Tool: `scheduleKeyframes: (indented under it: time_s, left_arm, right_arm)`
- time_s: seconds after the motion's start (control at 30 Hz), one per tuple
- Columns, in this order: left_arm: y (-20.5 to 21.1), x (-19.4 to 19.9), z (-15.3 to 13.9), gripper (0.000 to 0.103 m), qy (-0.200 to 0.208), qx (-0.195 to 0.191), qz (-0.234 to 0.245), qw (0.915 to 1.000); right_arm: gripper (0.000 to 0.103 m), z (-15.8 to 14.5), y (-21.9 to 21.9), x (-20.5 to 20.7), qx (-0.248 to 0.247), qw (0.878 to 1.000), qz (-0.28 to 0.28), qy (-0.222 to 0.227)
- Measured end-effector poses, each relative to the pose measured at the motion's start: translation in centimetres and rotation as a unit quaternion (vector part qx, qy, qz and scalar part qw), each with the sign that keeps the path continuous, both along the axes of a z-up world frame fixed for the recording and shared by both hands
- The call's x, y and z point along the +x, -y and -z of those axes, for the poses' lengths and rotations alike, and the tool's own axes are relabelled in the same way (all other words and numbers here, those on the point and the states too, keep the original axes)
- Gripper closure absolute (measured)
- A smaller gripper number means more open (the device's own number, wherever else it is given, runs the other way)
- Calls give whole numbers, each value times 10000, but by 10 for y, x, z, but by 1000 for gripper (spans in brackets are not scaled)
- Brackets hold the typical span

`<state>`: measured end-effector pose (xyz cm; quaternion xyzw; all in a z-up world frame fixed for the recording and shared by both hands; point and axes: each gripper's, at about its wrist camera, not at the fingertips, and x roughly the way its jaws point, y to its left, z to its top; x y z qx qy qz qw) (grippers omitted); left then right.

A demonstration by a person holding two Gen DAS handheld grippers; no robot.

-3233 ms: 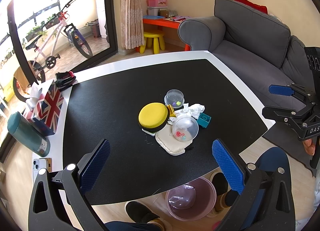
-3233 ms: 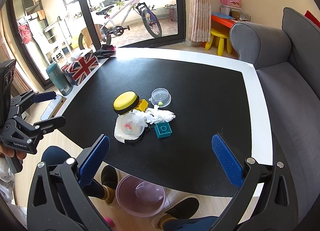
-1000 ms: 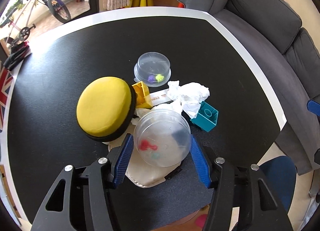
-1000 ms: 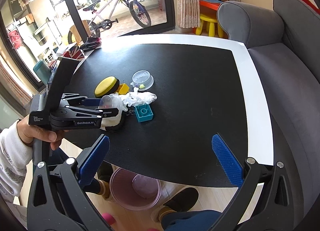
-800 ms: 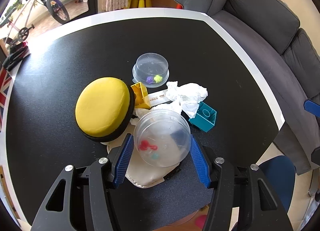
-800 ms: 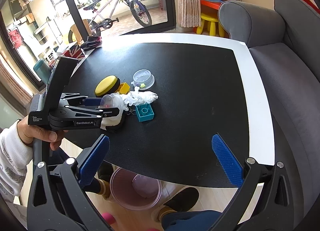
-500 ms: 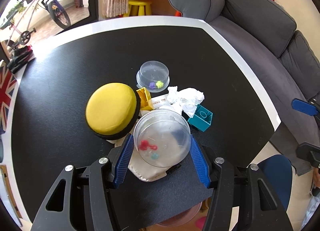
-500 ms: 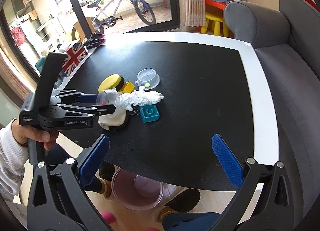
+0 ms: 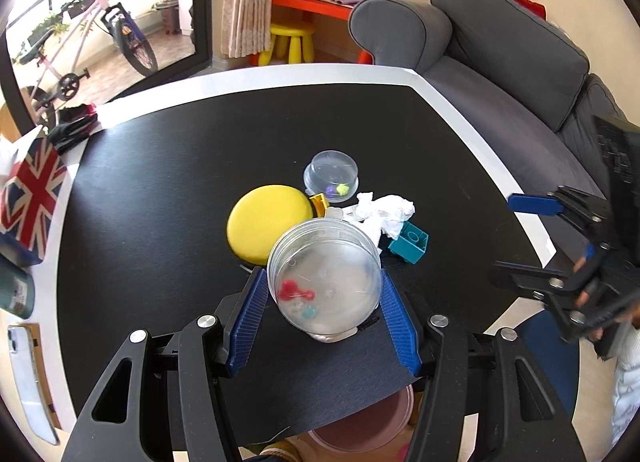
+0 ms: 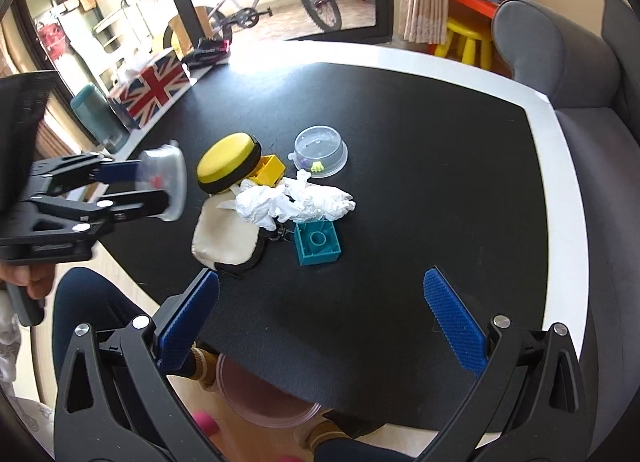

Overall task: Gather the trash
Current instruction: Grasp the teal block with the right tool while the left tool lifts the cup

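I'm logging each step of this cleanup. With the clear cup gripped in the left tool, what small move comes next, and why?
Probably carry the clear cup toward the person and lower it over the pink bin below the table edge. The left tool already clamps it clear of the tabletop, and the bin sits just beneath. The right tool is open and empty.

Yellow case [image 9: 269, 229], teal brick [image 9: 409, 242].

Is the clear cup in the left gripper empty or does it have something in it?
Not empty: the cup, clamped between the left gripper's blue fingers, shows small red and teal bits through its clear wall.
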<state>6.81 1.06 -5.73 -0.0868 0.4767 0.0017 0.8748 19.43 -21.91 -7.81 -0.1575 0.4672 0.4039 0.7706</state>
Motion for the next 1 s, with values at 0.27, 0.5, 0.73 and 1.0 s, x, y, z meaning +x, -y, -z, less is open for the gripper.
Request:
scheduleKeyframes:
  time_s: [0.27, 0.5, 0.73, 1.0]
  left_arm:
    - [-10, -8, 2, 47, 5, -15, -131, 9999]
    - [-17, -10, 8, 47, -21, -79, -200, 9998]
    - [-19, -11, 12, 47, -47, -137, -226, 9996]
    - [-20, -12, 15, 47, -41, -180, -236, 9996]
  right_arm:
    - [8, 29, -24, 19, -152, 9989, -377, -237]
    - [31, 48, -39, 25, -357, 9965, -657, -386]
    - [53, 60, -44, 32, -462, 9950, -699, -548]
    - [69, 60, -44, 26, -379, 9952, -747, -503]
